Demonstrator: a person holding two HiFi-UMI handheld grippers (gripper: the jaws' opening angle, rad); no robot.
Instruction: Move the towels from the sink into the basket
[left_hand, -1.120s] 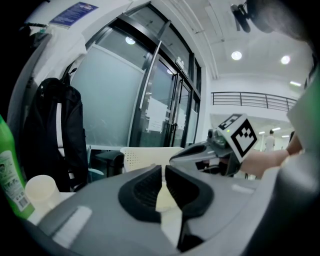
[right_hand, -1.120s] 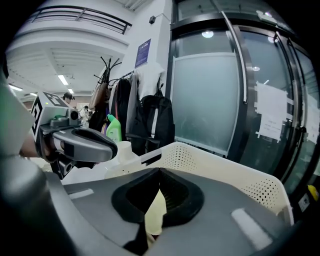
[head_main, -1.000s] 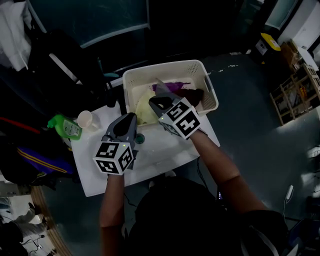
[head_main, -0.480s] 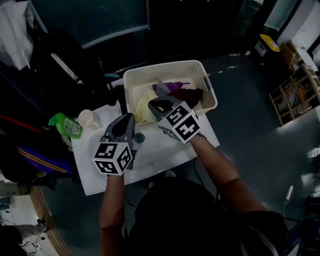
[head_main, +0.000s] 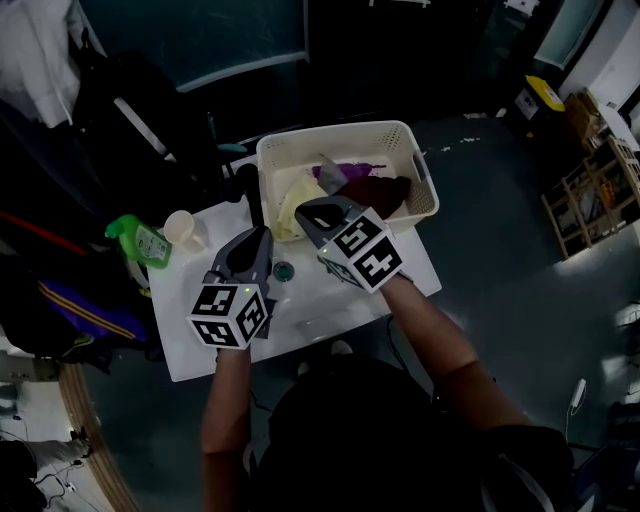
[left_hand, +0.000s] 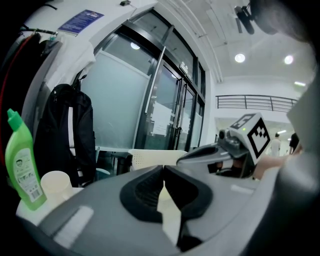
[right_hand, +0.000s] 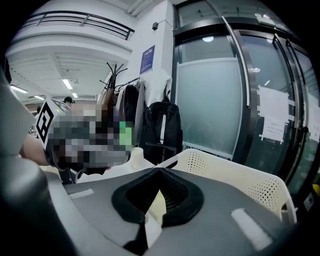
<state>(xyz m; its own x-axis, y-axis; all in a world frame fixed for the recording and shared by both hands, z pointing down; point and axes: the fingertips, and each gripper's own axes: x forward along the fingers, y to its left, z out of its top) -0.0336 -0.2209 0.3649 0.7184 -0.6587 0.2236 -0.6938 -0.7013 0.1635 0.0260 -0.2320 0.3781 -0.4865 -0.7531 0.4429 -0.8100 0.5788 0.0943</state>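
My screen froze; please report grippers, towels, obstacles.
Left gripper and right gripper shut, empty. Yellow towel, purple towel, dark red towel in cream perforated plastic basket. Nothing in the way.

A green bottle (head_main: 140, 243) stands at the left of the frame, just beside a white cup (head_main: 185, 230). A black backpack (left_hand: 67, 131) is above them.

Head cam: high, steeply down on table (head_main: 300, 303). Both gripper cams: low, near-level, close; all share basket (head_main: 340, 137).
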